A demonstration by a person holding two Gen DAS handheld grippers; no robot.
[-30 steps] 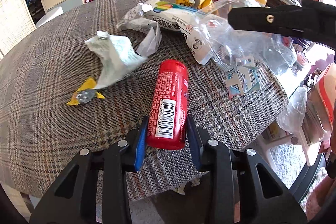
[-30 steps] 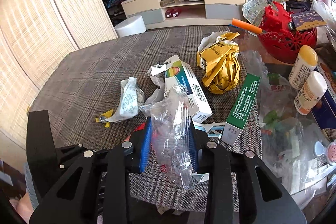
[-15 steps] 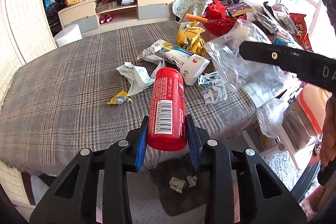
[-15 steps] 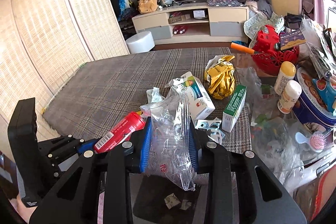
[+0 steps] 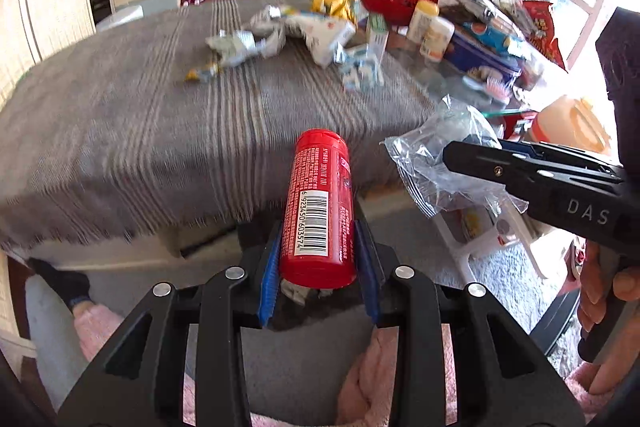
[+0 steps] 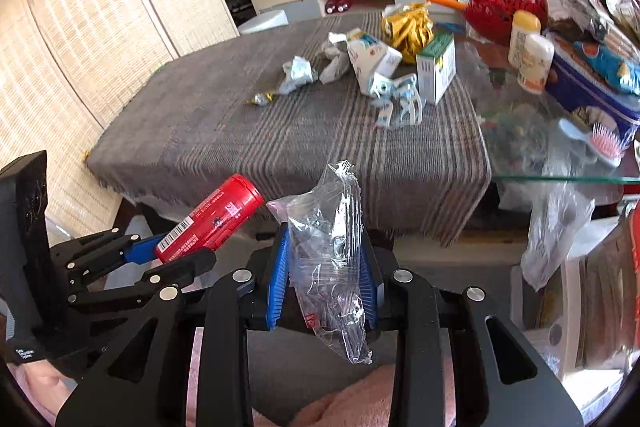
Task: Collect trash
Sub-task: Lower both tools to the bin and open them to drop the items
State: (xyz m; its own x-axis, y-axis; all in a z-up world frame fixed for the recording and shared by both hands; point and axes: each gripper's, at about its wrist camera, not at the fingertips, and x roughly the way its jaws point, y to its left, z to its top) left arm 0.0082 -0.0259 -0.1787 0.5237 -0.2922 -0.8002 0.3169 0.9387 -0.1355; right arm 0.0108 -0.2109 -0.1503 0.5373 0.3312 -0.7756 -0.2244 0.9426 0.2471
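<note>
Red canister clamped in left gripper jaws, long axis pointing forward, clear plastic bag pinched in right gripper jaws, both off surface edge, remaining trash ahead.

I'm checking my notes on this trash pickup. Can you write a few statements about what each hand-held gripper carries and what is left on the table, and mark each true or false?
1. The left hand-held gripper grips a red tube. True.
2. The right hand-held gripper is empty. False: it is shut on a clear plastic bag.
3. The red tube lies on the tablecloth. False: it is held off the table, in front of its edge.
4. A green and white box stands on the tablecloth. True.
5. A gold wrapper sits on the table. True.
</note>
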